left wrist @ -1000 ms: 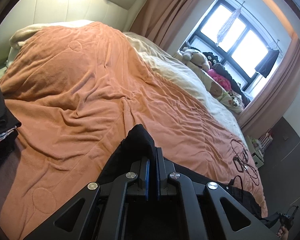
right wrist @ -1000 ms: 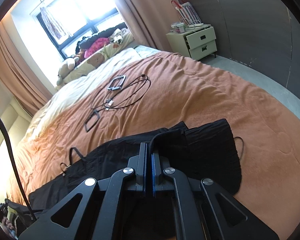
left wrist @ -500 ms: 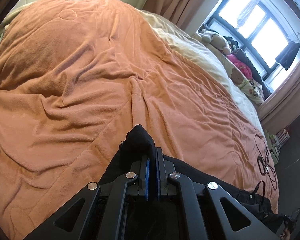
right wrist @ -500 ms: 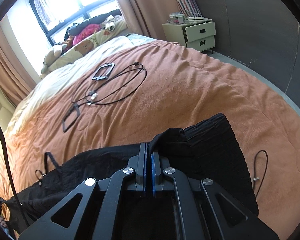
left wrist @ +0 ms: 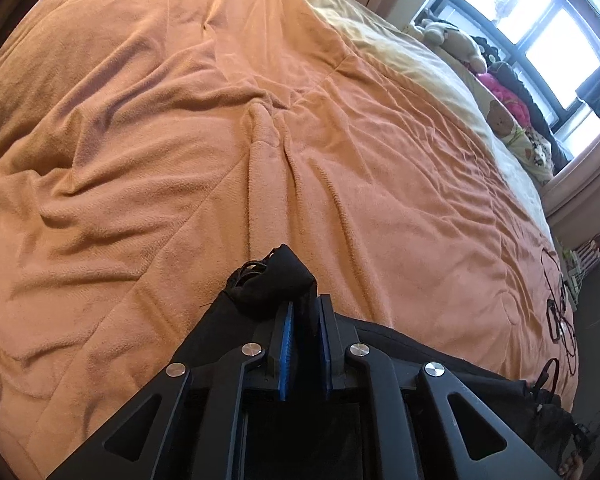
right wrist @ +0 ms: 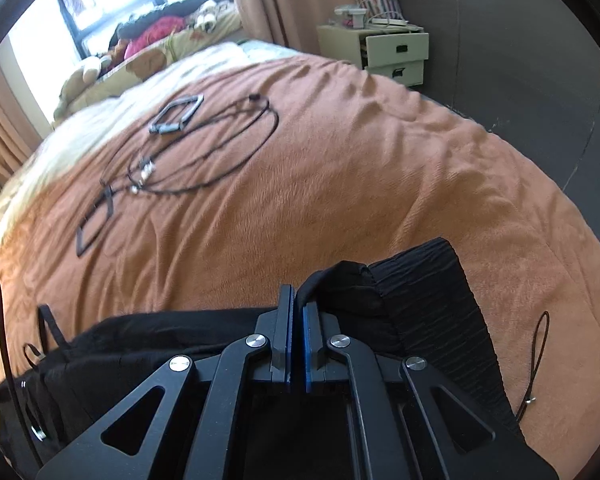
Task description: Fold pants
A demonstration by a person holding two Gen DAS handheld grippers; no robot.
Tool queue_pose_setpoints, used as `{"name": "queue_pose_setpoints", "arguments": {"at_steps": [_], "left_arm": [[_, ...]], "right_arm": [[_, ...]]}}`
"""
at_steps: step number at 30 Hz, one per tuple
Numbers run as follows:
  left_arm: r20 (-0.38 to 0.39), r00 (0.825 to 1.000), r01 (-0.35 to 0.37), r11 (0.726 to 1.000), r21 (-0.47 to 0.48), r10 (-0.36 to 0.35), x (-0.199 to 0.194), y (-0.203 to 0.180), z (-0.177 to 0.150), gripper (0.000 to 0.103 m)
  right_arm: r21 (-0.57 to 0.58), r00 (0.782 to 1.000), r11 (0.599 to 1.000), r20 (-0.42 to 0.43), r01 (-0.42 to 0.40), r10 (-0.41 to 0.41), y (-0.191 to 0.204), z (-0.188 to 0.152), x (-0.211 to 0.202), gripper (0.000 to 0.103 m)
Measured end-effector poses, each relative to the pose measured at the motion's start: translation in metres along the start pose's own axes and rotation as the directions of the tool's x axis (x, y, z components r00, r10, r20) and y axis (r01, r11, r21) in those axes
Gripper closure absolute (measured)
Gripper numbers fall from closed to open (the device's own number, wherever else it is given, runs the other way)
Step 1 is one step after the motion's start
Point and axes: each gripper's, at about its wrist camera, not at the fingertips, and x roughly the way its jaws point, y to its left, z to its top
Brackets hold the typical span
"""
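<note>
Black pants point(left wrist: 272, 280) are lying on an orange blanket point(left wrist: 140, 140) at six o'clock. The left gripper point(left wrist: 303, 312) is parting its fingers, fabric loose between them; the right gripper point(right wrist: 297, 300) is pinching the pants' edge.

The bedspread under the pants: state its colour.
The bedspread is plain orange-brown; the left wrist view shows it best.

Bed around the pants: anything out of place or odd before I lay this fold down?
Yes: loose black cables and two small black frames lie on the orange blanket, just beyond the black pants. A thin cord loop lies beside the waistband.
</note>
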Motion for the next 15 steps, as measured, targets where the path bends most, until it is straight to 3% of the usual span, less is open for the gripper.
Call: {"name": "queue_pose_setpoints", "arguments": {"at_steps": [1,2,3,4,5,11,15], "left_arm": [[0.004,1.0,0.008,1.0,0.002,-0.008,-0.004,0.0,-0.002,0.071],[0.01,1.0,0.011,1.0,0.006,-0.011,-0.009,0.001,-0.003,0.061],[0.021,1.0,0.0,1.0,0.015,0.0,-0.014,0.001,-0.005,0.04],[0.038,0.999,-0.011,1.0,0.026,0.01,-0.021,0.002,-0.008,0.029],[0.054,0.998,-0.017,0.999,0.038,0.015,-0.028,0.003,-0.01,0.029],[0.055,0.998,-0.004,1.0,0.021,0.002,-0.06,0.025,-0.025,0.029],[0.066,0.998,0.009,1.0,0.014,-0.01,-0.083,0.036,-0.04,0.029]], "right_arm": [[-0.007,1.0,1.0,-0.001,-0.01,0.01,0.002,-0.002,-0.001,0.096],[-0.009,1.0,1.0,0.003,-0.029,0.029,0.002,-0.003,-0.004,0.084],[-0.01,0.999,0.999,0.01,-0.048,0.049,0.002,-0.003,-0.007,0.062],[-0.012,0.998,0.998,0.029,-0.063,0.063,0.001,-0.006,-0.013,0.051],[-0.013,0.997,0.998,0.046,-0.067,0.067,-0.001,-0.008,-0.019,0.039],[-0.015,0.989,0.991,0.068,-0.13,0.131,-0.012,-0.03,-0.06,0.038],[-0.047,0.99,0.991,0.07,-0.123,0.126,-0.013,-0.045,-0.086,0.038]]}}
